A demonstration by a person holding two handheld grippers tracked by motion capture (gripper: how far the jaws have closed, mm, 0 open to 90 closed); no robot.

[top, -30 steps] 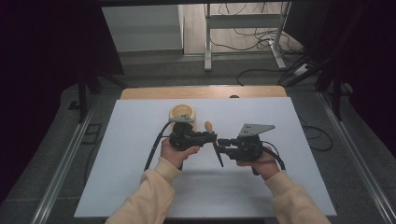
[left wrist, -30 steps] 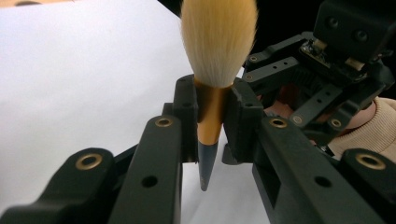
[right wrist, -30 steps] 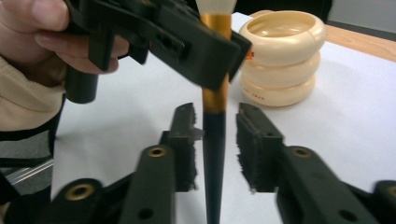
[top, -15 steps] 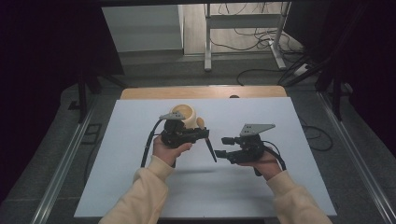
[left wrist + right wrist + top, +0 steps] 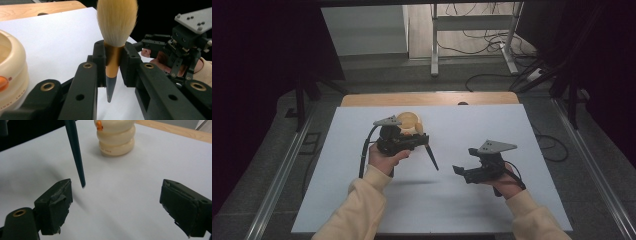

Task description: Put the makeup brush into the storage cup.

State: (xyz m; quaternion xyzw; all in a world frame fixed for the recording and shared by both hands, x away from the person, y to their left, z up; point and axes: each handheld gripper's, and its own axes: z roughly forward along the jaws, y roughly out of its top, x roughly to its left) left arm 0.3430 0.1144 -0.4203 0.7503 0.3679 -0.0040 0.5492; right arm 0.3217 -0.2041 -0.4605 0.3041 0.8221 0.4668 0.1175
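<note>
A makeup brush (image 5: 117, 20) with cream bristles, a gold ferrule and a dark tapered handle (image 5: 431, 159) is held above the table. My left gripper (image 5: 113, 60) is shut on the ferrule, bristles up in its own view. In the high view the left gripper (image 5: 419, 140) is just in front of a cream ribbed pot (image 5: 409, 120). My right gripper (image 5: 464, 161) is apart to the right of the handle tip. Its jaws have just been opening and nothing is between them (image 5: 115, 202). The handle (image 5: 76, 152) hangs ahead of its left jaw.
The cream pot (image 5: 116, 137), with an orange mark, stands on the white table sheet (image 5: 492, 125). A wooden strip (image 5: 427, 98) borders the far edge. Metal rails run along both sides, with a frame and cables on the floor beyond.
The right gripper has opened, let go of the brush handle and drawn away to the right. The left gripper has shifted left with the brush, so the two hands now stand apart.
</note>
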